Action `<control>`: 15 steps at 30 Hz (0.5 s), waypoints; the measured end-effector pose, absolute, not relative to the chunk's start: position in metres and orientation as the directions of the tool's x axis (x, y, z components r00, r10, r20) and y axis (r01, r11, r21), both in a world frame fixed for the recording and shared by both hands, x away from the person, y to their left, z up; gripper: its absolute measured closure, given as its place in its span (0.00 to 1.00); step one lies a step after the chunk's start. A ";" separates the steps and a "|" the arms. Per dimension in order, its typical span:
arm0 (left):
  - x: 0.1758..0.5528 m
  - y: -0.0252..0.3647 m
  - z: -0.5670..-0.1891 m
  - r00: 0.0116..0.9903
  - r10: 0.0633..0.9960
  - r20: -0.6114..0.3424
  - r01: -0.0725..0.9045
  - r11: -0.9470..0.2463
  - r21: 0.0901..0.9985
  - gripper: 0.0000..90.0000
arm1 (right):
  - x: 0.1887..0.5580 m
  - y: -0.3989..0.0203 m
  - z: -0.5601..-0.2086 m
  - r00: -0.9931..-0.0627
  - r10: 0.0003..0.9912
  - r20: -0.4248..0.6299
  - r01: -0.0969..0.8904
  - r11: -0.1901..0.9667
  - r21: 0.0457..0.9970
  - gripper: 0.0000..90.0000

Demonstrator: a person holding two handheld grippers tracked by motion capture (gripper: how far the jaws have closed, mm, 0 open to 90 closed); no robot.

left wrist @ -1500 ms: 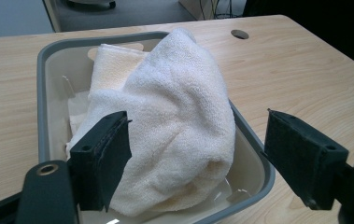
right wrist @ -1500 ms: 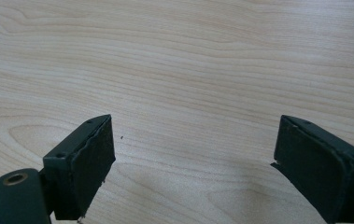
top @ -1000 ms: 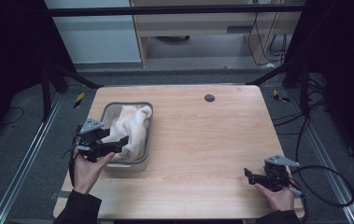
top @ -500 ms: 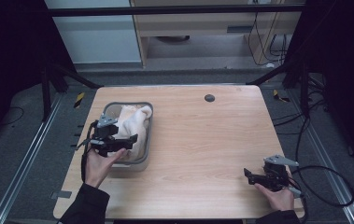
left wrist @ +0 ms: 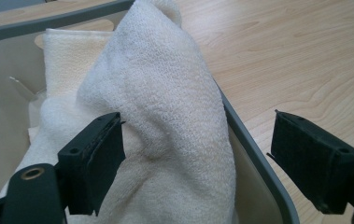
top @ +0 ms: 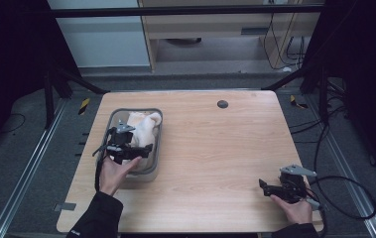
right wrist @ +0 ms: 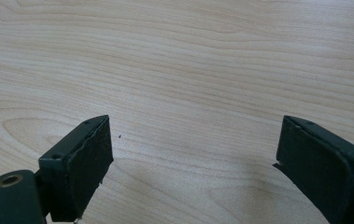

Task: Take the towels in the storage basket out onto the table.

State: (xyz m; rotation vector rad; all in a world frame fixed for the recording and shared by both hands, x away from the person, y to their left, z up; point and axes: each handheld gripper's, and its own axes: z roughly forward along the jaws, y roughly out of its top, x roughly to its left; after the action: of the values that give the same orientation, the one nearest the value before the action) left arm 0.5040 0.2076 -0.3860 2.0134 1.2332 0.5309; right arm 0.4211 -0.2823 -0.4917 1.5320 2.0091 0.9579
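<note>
A grey-rimmed plastic bin [top: 155, 166] stands at the table's left side with a white towel [top: 143, 126] heaped in it. My left gripper [top: 143, 148] hovers over the bin's near half, pointing right. In the left gripper view its jaws stand wide, having just been opening, and straddle a raised fold of the towel [left wrist: 165, 93] and the bin's rim [left wrist: 254, 144]. The left pad touches the cloth and the right pad hangs clear over the table. My right gripper [top: 265, 187] rests open near the front right corner, with bare wood between its jaws [right wrist: 193, 123].
The wooden table [top: 215, 148] has a small dark round mark [top: 222, 104] near its far edge. Black cables [top: 344, 193] loop on the floor off the right edge. Metal frame rails run along both sides.
My left gripper has moved right and down, from the bin's left rim to over the towel. The right gripper has stayed put.
</note>
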 end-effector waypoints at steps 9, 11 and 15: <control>0.514 0.202 -0.400 0.445 0.896 0.002 0.629 -0.314 0.712 0.20 | 0.422 -0.282 -0.492 -0.293 0.954 0.064 0.660 0.153 0.736 0.12; 0.516 0.203 -0.403 0.440 0.898 0.000 0.636 -0.311 0.707 0.22 | 0.422 -0.282 -0.492 -0.292 0.954 0.061 0.656 0.154 0.739 0.12; 0.518 0.202 -0.407 0.430 0.903 0.016 0.641 -0.318 0.698 0.27 | 0.422 -0.282 -0.492 -0.291 0.955 0.063 0.659 0.153 0.737 0.12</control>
State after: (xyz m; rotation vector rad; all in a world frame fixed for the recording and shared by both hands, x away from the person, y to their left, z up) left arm 0.5177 0.2021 -0.4068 2.0683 1.2956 0.5471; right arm 0.4217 -0.2821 -0.4922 1.5357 2.0155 0.9451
